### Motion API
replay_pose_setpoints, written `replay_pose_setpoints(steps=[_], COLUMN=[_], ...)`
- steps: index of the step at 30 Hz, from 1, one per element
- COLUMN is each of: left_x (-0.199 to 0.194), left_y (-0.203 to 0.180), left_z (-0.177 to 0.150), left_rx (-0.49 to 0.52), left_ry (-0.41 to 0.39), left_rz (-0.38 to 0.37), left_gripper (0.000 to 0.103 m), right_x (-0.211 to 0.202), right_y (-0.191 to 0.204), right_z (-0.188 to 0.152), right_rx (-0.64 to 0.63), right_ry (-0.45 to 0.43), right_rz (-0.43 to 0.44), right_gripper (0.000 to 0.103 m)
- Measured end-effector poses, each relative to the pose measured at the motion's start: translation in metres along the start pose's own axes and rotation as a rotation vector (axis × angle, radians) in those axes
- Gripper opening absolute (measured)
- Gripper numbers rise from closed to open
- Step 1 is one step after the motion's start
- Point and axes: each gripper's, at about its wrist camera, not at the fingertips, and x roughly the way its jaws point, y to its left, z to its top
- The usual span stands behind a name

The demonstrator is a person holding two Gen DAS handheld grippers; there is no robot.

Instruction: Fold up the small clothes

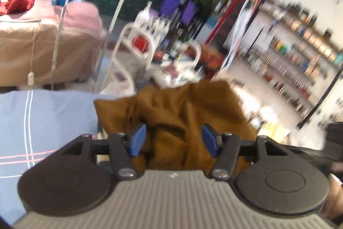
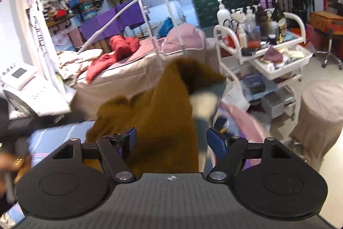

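Left hand-held gripper (image 1: 174, 138): blue pads apart, brown garment (image 1: 182, 113) lies bunched between and beyond them, not pinched. Right hand-held gripper (image 2: 171, 140): jaws wide apart, same brown garment (image 2: 154, 113) between them, unclamped, blurred. Garment sits on light blue striped sheet (image 1: 42, 117). White trolley (image 2: 278, 53) with bottles behind.

garment (image 2: 150, 113) before both tools | trolley (image 2: 263, 61) right | bed (image 2: 128, 70) behind
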Motion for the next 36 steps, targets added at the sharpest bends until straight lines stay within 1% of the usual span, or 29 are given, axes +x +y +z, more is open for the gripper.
replay_pose_setpoints(steps=[1,2,3,4,6,8,9,10,11,12,13,14,15,16,17,19,20,21,22,23,24,25,27,29,30,31,33,35,36], left_x=[0.006,0.01,0.013,0.011,0.005,0.003,0.005,0.005,0.008,0.008,0.009,0.008,0.005,-0.004,-0.016,-0.036,-0.041,-0.042,-0.04,-0.033,-0.027,-0.02,-0.003,0.008,0.011,0.012,0.008,-0.001,-0.007], left_y=[-0.002,0.0,-0.001,0.001,0.005,0.01,0.012,0.011,0.01,0.009,0.011,0.014,0.016,0.017,0.015,0.005,-0.002,-0.009,-0.014,-0.017,-0.019,-0.021,-0.018,-0.004,0.003,0.01,0.017,0.013,0.008], left_z=[0.0,0.0,-0.001,0.0,-0.001,0.002,0.005,0.005,0.006,0.007,0.007,0.006,0.005,0.003,0.001,-0.004,-0.005,-0.004,-0.005,-0.006,-0.008,-0.013,-0.026,-0.039,-0.044,-0.046,-0.043,-0.036,-0.034], left_rx=[-0.001,-0.004,0.001,0.009,0.018,0.001,0.009,0.033,0.059,0.065,0.047,0.018,-0.008,-0.011,0.009,0.093,0.134,0.171,0.193,0.189,0.183,0.194,0.215,0.176,0.138,0.103,0.076,0.114,0.156], left_ry=[0.006,0.01,0.012,0.0,-0.02,-0.032,-0.033,-0.023,-0.008,0.005,0.022,0.042,0.046,0.019,-0.031,-0.138,-0.17,-0.176,-0.151,-0.114,-0.087,-0.071,-0.034,0.01,0.021,0.026,0.028,0.017,0.001], left_rz=[0.018,0.018,0.027,0.041,0.054,0.05,0.051,0.056,0.07,0.091,0.109,0.119,0.125,0.135,0.143,0.172,0.172,0.14,0.091,0.061,0.061,0.079,0.15,0.129,0.111,0.099,0.093,0.129,0.144], left_gripper=[0.038,0.021,0.017,0.014,0.013,0.013,0.013,0.013,0.013,0.014,0.021,0.035,0.041,0.046,0.053,0.063,0.063,0.062,0.062,0.061,0.061,0.061,0.061,0.069,0.072,0.078,0.082,0.084,0.085], right_x=[0.003,0.006,0.011,0.009,0.002,-0.015,-0.023,-0.03,-0.033,-0.032,-0.026,-0.02,-0.018,-0.017,-0.02,-0.037,-0.044,-0.048,-0.048,-0.044,-0.036,-0.023,0.004,0.034,0.047,0.054,0.053,0.043,0.037], right_y=[-0.001,0.001,0.002,0.006,0.008,0.007,0.007,0.008,0.007,0.005,0.003,0.003,0.003,0.003,0.005,0.02,0.031,0.044,0.056,0.068,0.078,0.086,0.095,0.087,0.077,0.069,0.058,0.06,0.065], right_z=[-0.005,-0.009,-0.012,-0.013,-0.01,-0.005,-0.005,-0.01,-0.013,-0.019,-0.027,-0.034,-0.041,-0.043,-0.04,-0.026,-0.018,-0.009,0.001,0.008,0.014,0.02,0.021,0.015,0.01,0.005,0.0,0.011,0.018], right_rx=[-0.003,-0.009,-0.019,-0.032,-0.008,0.075,0.126,0.168,0.215,0.271,0.298,0.285,0.259,0.238,0.204,0.073,-0.007,-0.088,-0.163,-0.232,-0.3,-0.349,-0.434,-0.452,-0.443,-0.419,-0.359,-0.323,-0.307], right_ry=[0.021,0.047,0.062,0.051,0.052,0.058,0.077,0.123,0.159,0.197,0.244,0.277,0.279,0.271,0.246,0.114,0.051,-0.015,-0.076,-0.114,-0.135,-0.133,-0.111,-0.069,-0.028,-0.028,-0.066,-0.073,-0.073], right_rz=[0.019,0.016,0.005,-0.01,0.002,0.032,0.069,0.124,0.15,0.15,0.14,0.09,0.014,-0.028,-0.058,-0.131,-0.148,-0.155,-0.151,-0.137,-0.118,-0.092,-0.067,-0.162,-0.191,-0.183,-0.152,-0.123,-0.113], right_gripper=[0.095,0.075,0.028,0.022,0.018,0.014,0.013,0.012,0.012,0.012,0.011,0.015,0.046,0.074,0.081,0.084,0.084,0.084,0.084,0.084,0.083,0.077,0.074,0.076,0.077,0.079,0.082,0.086,0.095])
